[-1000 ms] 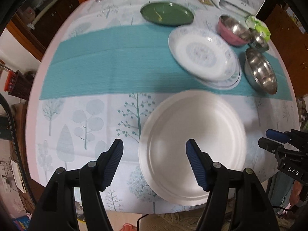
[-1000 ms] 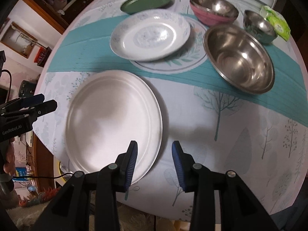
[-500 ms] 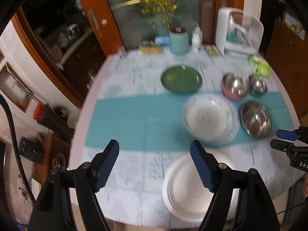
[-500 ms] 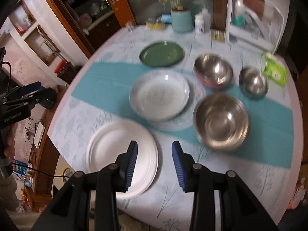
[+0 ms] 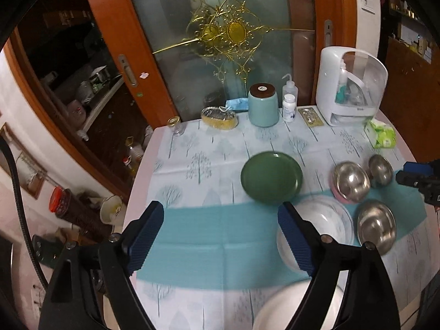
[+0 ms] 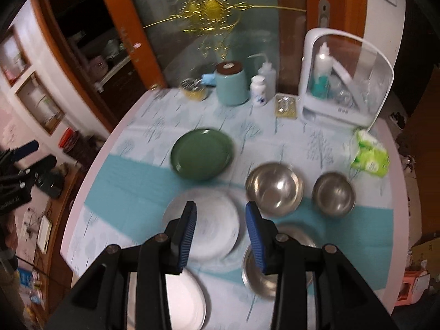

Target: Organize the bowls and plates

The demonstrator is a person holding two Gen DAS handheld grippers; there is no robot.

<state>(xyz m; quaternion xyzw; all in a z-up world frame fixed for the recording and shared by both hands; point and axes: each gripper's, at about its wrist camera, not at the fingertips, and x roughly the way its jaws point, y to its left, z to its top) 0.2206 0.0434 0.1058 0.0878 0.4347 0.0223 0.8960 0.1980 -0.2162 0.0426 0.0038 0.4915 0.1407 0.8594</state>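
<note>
Both grippers hang high above the round table with nothing between their fingers. My left gripper (image 5: pixel 221 214) is open and its jaws are opening wider. My right gripper (image 6: pixel 220 211) stands partly open and empty. A large white plate (image 5: pixel 280 308) lies at the near edge, partly hidden by the fingers. Beyond it a patterned white plate (image 6: pixel 211 228) rests on a flatter plate. A green plate (image 5: pixel 271 176) sits farther back. There are three steel bowls: a large one (image 6: pixel 264 269), a pink-sided one (image 6: pixel 275 188) and a small one (image 6: pixel 334 194).
Along the table's back edge stand a teal canister (image 5: pixel 262 107), two bottles (image 5: pixel 288 101), a white appliance with a clear cover (image 5: pixel 349 88) and a yellow basket (image 5: pixel 218 115). A green tissue pack (image 6: pixel 370 155) lies at the right. A glass sliding door is behind.
Both grippers have risen and pulled back from the large white plate, so the whole table and the door now show. The left jaws have spread wider. The dishes have not moved.
</note>
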